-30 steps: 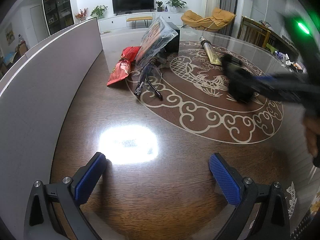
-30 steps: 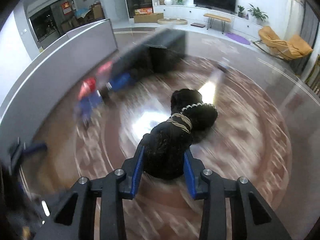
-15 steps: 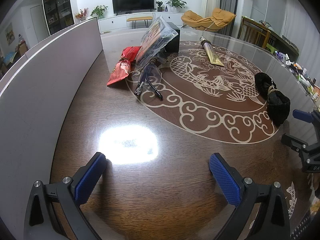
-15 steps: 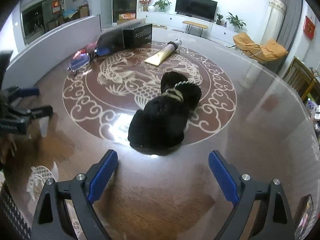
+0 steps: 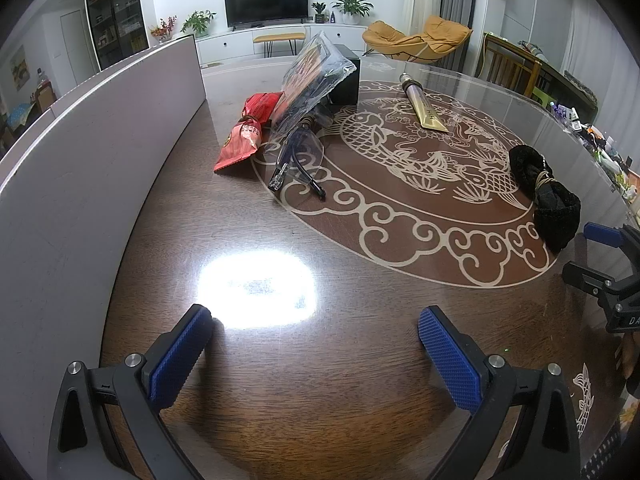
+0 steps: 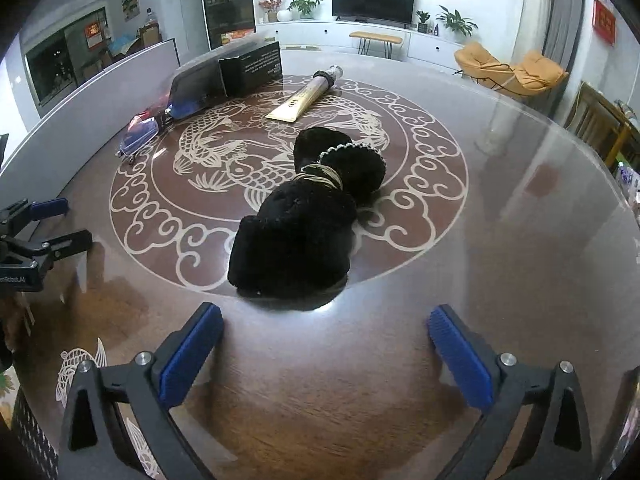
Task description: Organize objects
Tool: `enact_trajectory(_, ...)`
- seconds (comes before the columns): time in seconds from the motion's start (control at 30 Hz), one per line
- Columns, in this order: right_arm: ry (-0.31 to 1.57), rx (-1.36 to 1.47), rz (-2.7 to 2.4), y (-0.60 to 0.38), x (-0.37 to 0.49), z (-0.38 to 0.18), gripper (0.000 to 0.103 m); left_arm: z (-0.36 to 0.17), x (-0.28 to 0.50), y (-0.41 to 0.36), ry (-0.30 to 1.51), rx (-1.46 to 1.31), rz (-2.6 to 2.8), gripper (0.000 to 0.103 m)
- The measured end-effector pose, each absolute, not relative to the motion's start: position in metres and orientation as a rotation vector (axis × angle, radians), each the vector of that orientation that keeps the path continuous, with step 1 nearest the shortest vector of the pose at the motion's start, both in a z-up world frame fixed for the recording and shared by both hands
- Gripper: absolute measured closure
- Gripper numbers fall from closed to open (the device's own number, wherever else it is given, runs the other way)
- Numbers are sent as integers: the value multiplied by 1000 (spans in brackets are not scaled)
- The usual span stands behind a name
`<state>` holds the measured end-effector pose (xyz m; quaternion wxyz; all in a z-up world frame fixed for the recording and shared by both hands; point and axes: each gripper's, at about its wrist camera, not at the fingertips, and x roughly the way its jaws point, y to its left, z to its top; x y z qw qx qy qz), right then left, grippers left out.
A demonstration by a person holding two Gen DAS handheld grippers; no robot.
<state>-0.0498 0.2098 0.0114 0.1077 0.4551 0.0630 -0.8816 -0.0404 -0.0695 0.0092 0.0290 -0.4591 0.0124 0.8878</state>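
Observation:
A black fuzzy bundle tied with cord [image 6: 304,224] lies on the round brown table [image 6: 320,380], just ahead of my open, empty right gripper [image 6: 324,352]; it also shows at the right of the left wrist view [image 5: 548,196]. My left gripper [image 5: 316,352] is open and empty above bare wood. Far ahead of it lie a red snack packet [image 5: 244,140], a clear plastic bag [image 5: 308,80], glasses [image 5: 298,160], a black box [image 5: 346,80] and a gold tube [image 5: 426,108].
A grey curved partition [image 5: 80,152] borders the table's left side. The right gripper shows at the right edge of the left wrist view [image 5: 600,256]. Small bottles and clutter sit past the table's far right edge [image 5: 600,140].
My right gripper carried the black bundle across, set it on the table and opened, then drew back slightly. My left gripper has not moved.

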Motion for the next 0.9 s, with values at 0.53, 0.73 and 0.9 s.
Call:
enact_trajectory(0.53,184,1339,-2595,210,-50,11,0,9,-41,-70,40,-1418,2738,0)
enact_trajectory(0.73,184,1339,-2595,210,-50,11,0,11,-57,-71,71,-1472,2675,0)
enact_trajectory(0.9,184,1339,-2595,210,-50,11,0,11,-102,-89,-1,-1537,2725,0)
